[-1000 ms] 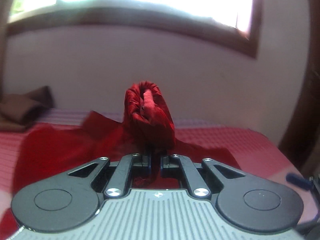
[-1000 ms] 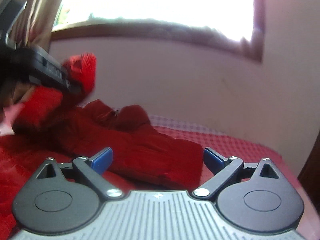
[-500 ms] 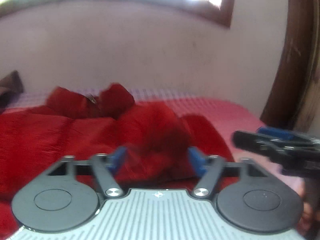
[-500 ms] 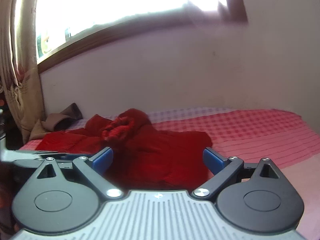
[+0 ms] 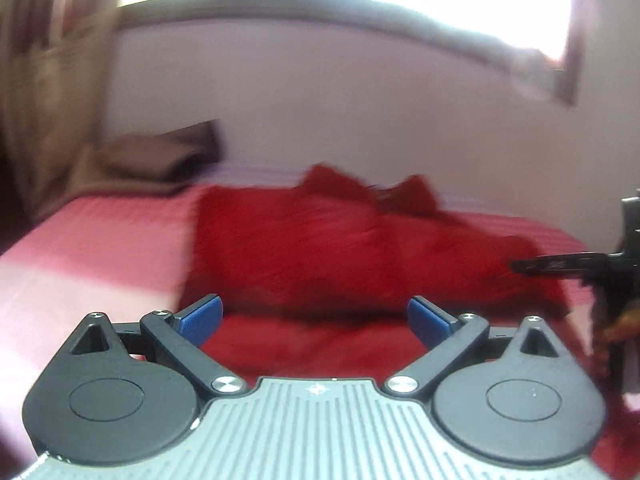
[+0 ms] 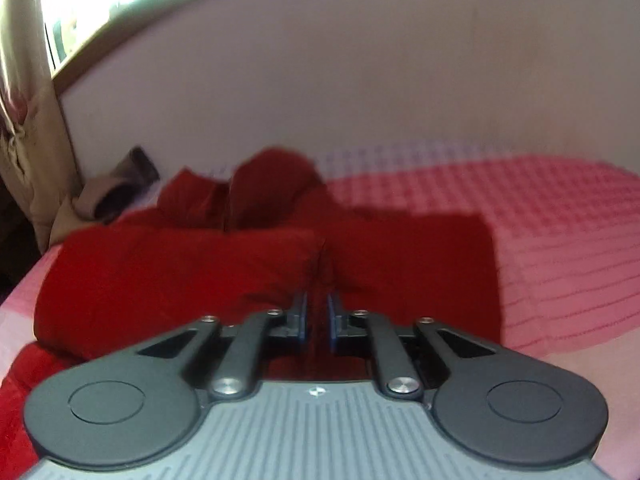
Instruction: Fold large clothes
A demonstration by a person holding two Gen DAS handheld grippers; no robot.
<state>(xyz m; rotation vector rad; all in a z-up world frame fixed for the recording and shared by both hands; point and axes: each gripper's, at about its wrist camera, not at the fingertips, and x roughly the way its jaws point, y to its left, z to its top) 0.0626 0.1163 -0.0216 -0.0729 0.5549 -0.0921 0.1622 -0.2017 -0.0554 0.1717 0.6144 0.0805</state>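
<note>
A large dark red garment (image 5: 320, 248) lies crumpled across the pink bed, its collar end bunched toward the wall. My left gripper (image 5: 314, 312) hovers over its near edge; the jaws are opening wide and the blue pads touch no cloth. In the right wrist view the same garment (image 6: 180, 272) fills the middle. My right gripper (image 6: 317, 316) is shut on a raised ridge of its red fabric, pinched between the blue pads. The right gripper (image 5: 560, 266) also shows as a black shape at the right edge of the left wrist view.
The pink checked bedcover (image 6: 560, 240) stretches bare to the right of the garment. A brown cloth (image 5: 168, 156) lies heaped at the far left corner against the wall. A beige curtain (image 6: 20, 100) hangs at the left under a bright window.
My left gripper let go of the bunched red cloth it held up and swung away, jaws spread. My right gripper came down onto the garment and closed on a fold.
</note>
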